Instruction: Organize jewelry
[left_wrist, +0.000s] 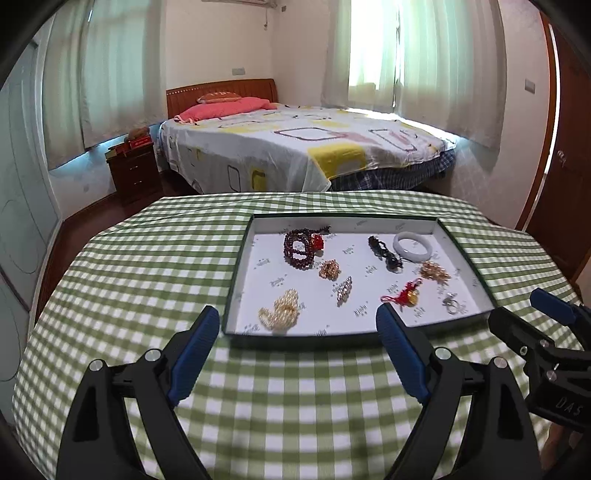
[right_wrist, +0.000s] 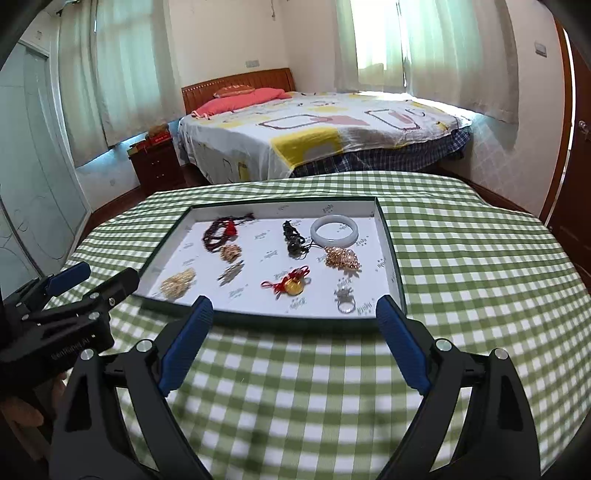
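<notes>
We see bare checked cloth (right_wrist: 461, 266) around tray (left_wrist: 466, 254), low tray rim only barrier, jewelry spread with white gaps between pieces, ring (right_wrist: 345, 303) near front rim, both grippers side by side, close, in front of it.

A table in green-checked cloth (left_wrist: 147, 258) carries one shallow dark-rimmed tray (left_wrist: 236, 273) near its far edge.

A tray (left_wrist: 466, 254) is set on the desk (left_wrist: 147, 266). Within it, a bead bracelet (left_wrist: 298, 246) lies at the far left and a bangle (left_wrist: 412, 246) at the far right. A pearl strand (left_wrist: 279, 313) lies at the near left, a ring (left_wrist: 451, 303) at the near right, and a knotted charm (left_wrist: 405, 293) between them. A bed (left_wrist: 295, 147) is located behind the desk.
</notes>
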